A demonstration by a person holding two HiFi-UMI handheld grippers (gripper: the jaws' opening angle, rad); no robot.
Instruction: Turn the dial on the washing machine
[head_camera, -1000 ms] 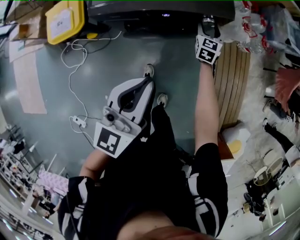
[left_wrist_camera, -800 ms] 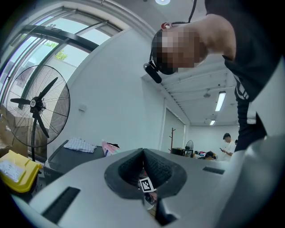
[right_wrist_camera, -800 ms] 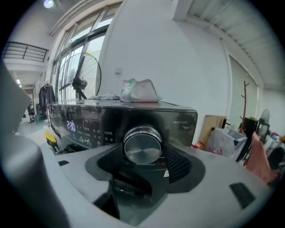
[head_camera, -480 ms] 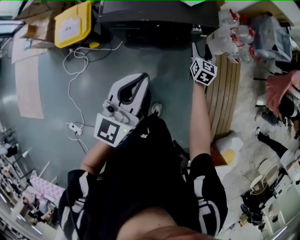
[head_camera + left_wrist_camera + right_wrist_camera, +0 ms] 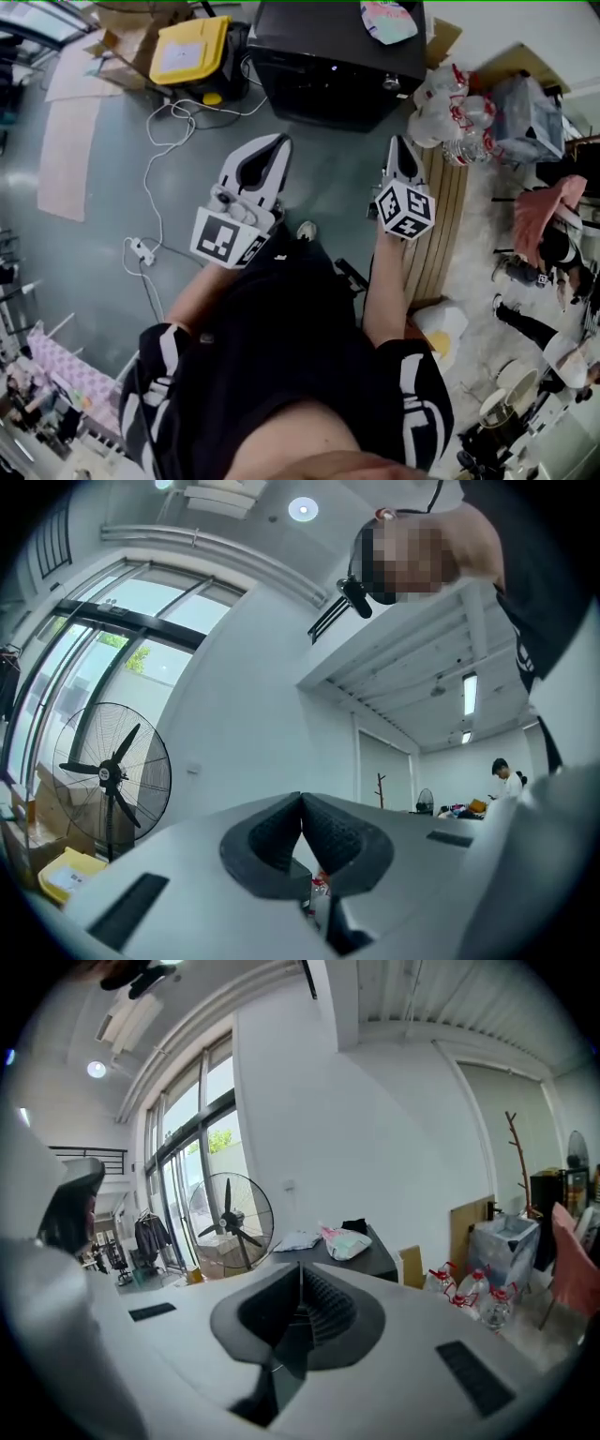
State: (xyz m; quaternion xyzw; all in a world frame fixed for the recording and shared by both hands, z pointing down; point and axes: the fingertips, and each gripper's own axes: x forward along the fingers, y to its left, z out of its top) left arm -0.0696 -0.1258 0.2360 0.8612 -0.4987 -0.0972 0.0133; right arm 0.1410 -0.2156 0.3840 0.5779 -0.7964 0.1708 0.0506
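At the far left of the head view a yellow-lidded box [image 5: 190, 47] is seen on the grey floor [image 5: 103, 206], and a white cable [image 5: 161, 131] is trailed from beside it down to a power strip [image 5: 141, 250]. The left gripper [image 5: 278, 142] is held above the floor, short of the washing machine [image 5: 328, 47] and well apart from it; its pads [image 5: 328, 832] are pressed together at the tips, and nothing is held between them. The black washing machine is placed at the top middle of the view, and the dial [image 5: 390, 83] is seen as a small pale knob at the right end of its front panel. The right gripper [image 5: 399, 142] is pointed toward that corner but is kept clear of the dial, with floor visible between them; its pads [image 5: 323, 1312] are likewise closed on each other with nothing in the gap. Further right, clear water bottles [image 5: 450, 122] are grouped just beside the machine, above a slatted wooden board [image 5: 442, 216].
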